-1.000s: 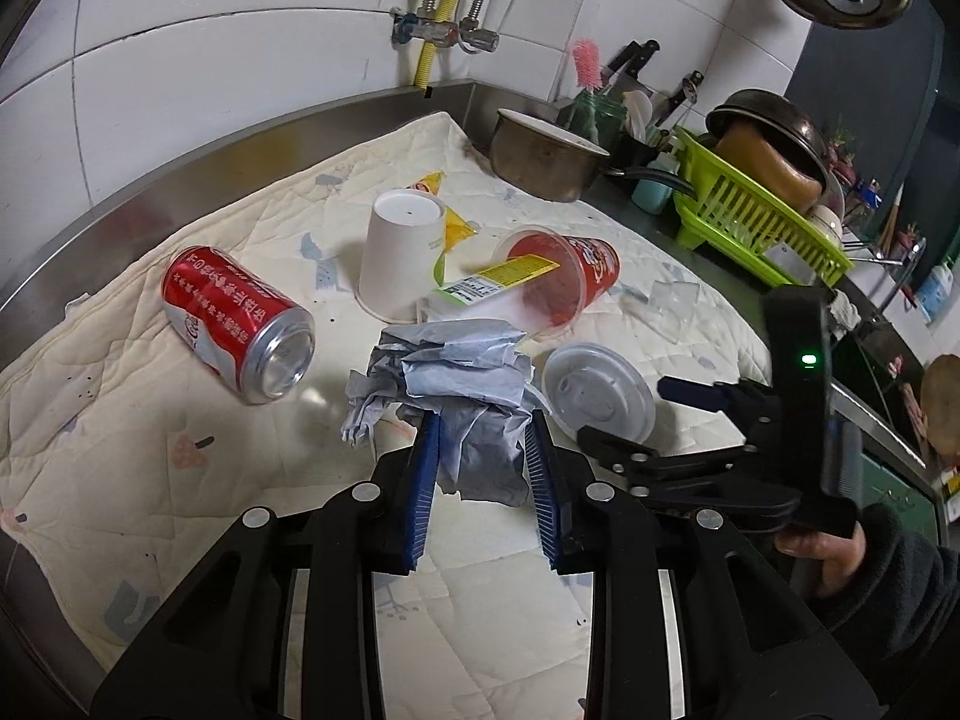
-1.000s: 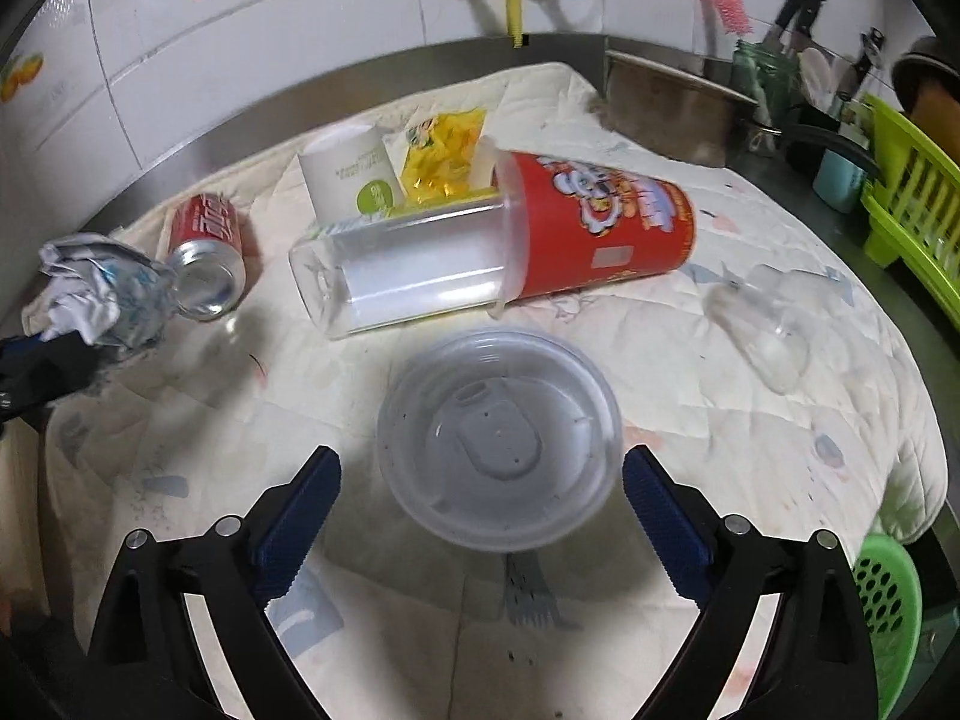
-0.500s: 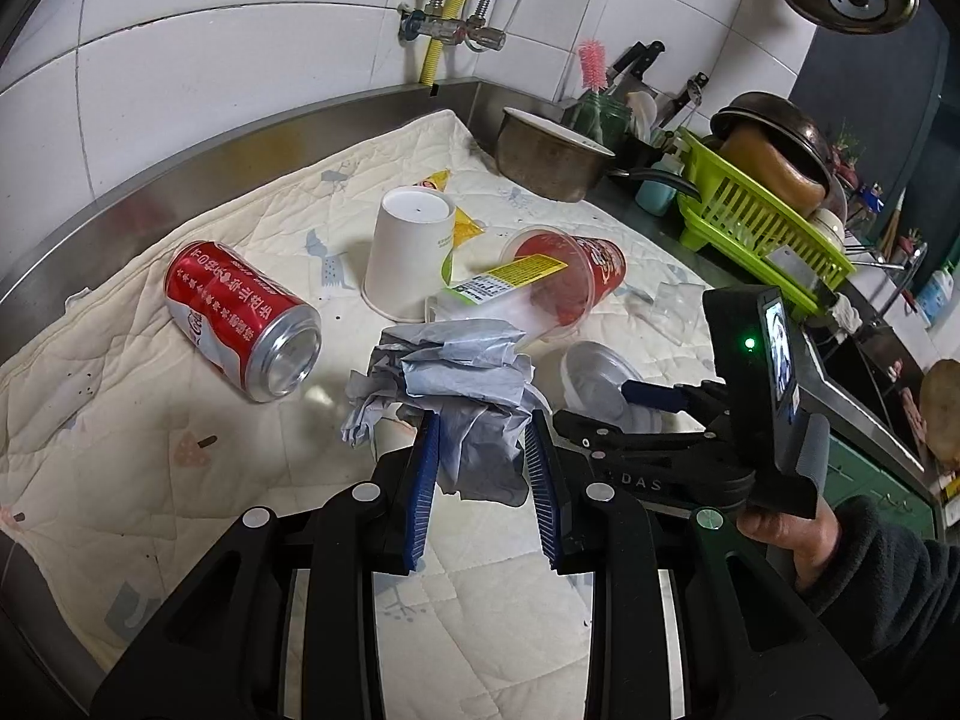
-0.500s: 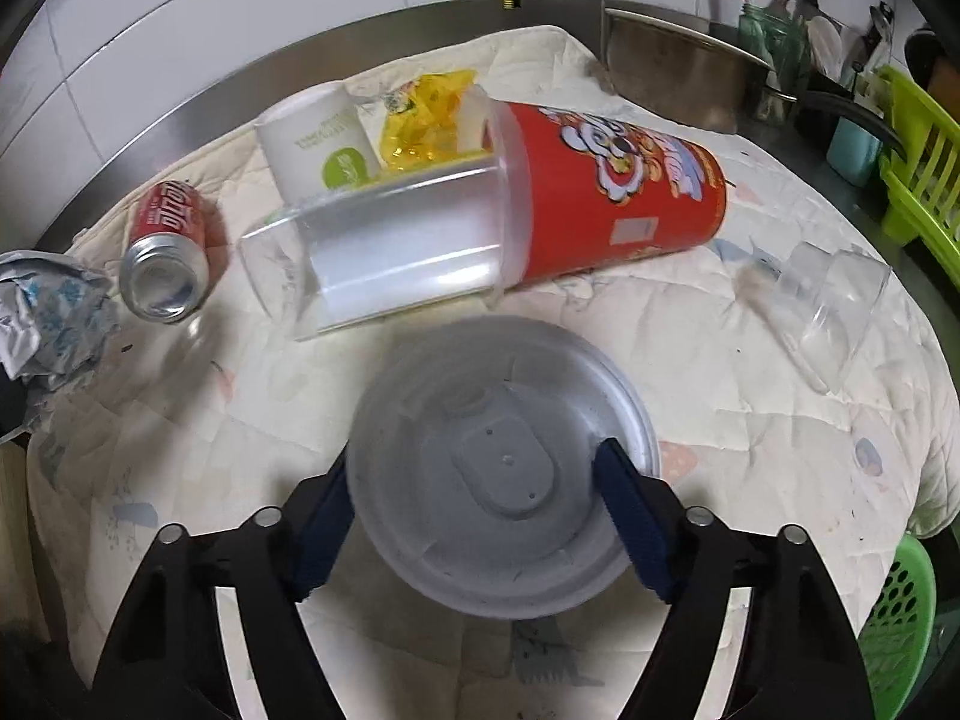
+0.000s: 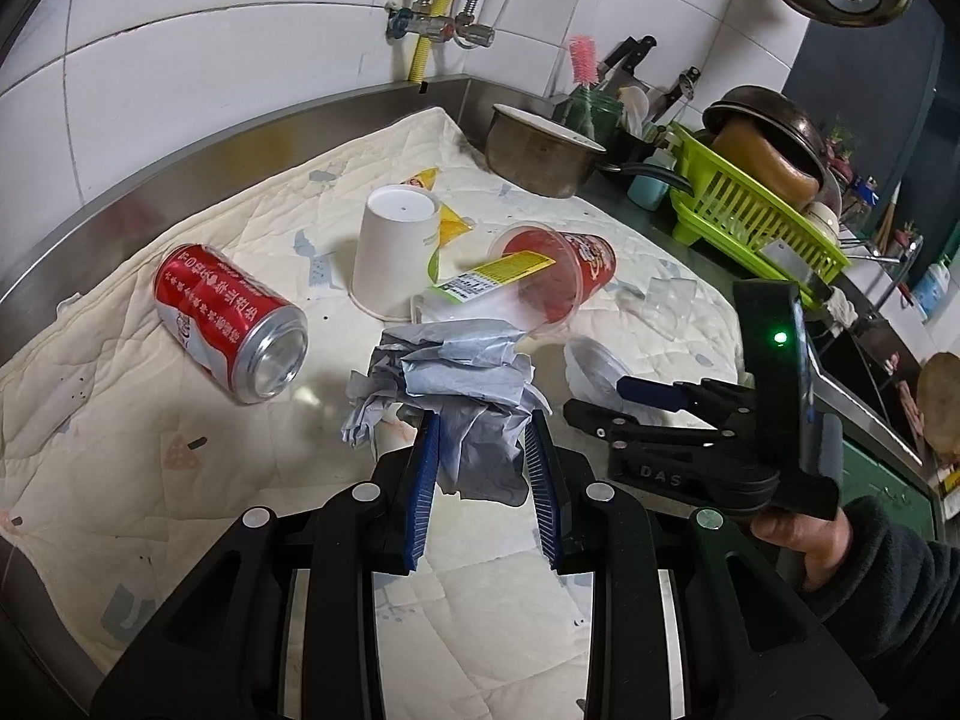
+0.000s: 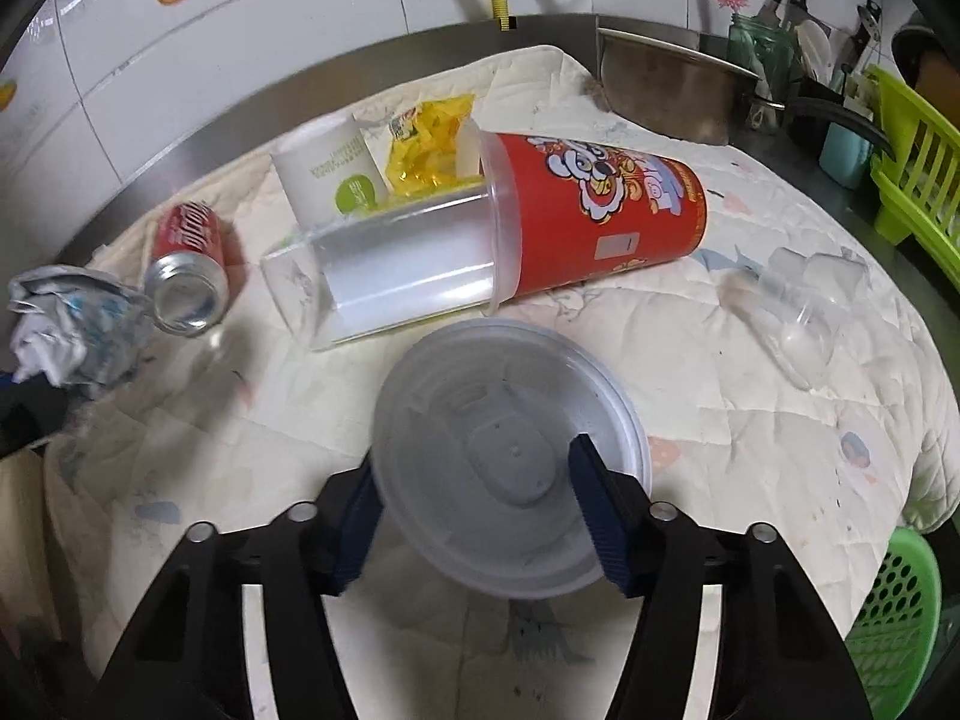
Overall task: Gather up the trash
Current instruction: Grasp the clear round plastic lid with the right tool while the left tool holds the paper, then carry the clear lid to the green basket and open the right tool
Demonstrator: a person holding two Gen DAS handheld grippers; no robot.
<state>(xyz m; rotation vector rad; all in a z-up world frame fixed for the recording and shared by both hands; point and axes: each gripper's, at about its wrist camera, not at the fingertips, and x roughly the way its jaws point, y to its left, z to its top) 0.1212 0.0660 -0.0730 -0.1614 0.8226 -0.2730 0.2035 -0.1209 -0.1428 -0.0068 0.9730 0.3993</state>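
While left gripper [image 5: 483, 462] clamps paper [image 5: 456, 378], right gripper [image 6: 480, 501] pinches lid [image 6: 510, 456].

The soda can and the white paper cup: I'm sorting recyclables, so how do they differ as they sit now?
The soda can lies on its side, its open top facing the left camera; the white paper cup stands upside down on its rim. The can is red, shiny metal; the cup is plain white paper with a green mark. Both rest on the quilted cloth, and no fingers touch either.
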